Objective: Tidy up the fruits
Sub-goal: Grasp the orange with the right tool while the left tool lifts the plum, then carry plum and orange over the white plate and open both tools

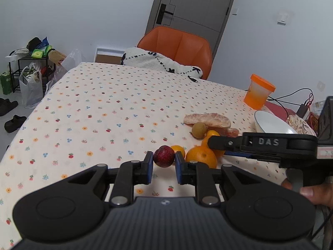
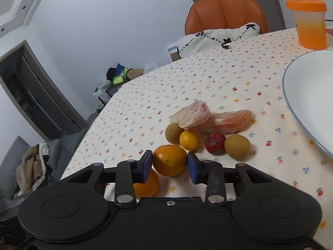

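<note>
Left gripper (image 1: 164, 160) around plum (image 1: 164, 156), contact perhaps incomplete.

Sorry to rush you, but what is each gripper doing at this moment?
Left gripper: fingers on both sides of a dark red plum, apparently closed on it.
Right gripper: around an orange; a gap on one side, so grip cannot be told.

Fruits (image 2: 193, 133) lie clustered on the table (image 2: 208, 79), left of the plate (image 2: 308, 95), cup (image 2: 310, 23) behind.
</note>
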`<state>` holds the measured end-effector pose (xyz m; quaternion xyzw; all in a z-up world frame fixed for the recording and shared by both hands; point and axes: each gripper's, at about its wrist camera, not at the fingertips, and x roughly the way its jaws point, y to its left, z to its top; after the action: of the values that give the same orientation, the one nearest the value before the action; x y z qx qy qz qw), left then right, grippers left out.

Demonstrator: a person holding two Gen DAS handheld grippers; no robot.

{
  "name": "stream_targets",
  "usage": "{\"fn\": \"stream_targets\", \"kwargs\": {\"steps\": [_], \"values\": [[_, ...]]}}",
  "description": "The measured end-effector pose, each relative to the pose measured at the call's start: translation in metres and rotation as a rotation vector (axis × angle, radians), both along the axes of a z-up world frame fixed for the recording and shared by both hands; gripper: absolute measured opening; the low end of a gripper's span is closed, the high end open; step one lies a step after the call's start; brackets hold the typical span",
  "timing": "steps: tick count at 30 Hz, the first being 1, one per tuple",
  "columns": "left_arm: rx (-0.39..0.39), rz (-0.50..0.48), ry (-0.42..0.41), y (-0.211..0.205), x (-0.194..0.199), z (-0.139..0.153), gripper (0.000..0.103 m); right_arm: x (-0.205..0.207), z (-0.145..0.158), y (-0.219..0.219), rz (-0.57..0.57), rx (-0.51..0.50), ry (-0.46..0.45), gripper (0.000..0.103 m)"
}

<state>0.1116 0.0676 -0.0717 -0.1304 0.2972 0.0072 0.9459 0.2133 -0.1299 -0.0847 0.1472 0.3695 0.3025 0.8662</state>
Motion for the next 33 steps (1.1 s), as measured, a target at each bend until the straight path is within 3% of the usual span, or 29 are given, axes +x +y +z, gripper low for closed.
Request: {"fn": "stream_targets", "kwargs": {"steps": [21, 33], "values": [[0.04, -0.085, -0.052, -0.061, 0.014, 0.029, 0.02, -0.039, 0.029, -0.072, -0.103, 0.017, -0.161, 0.034], [0.043, -0.148, -0.1, -0.102, 0.024, 0.041, 0.02, -0.049, 0.032, -0.12, -0.202, 0.017, -0.193, 0.034]]}}
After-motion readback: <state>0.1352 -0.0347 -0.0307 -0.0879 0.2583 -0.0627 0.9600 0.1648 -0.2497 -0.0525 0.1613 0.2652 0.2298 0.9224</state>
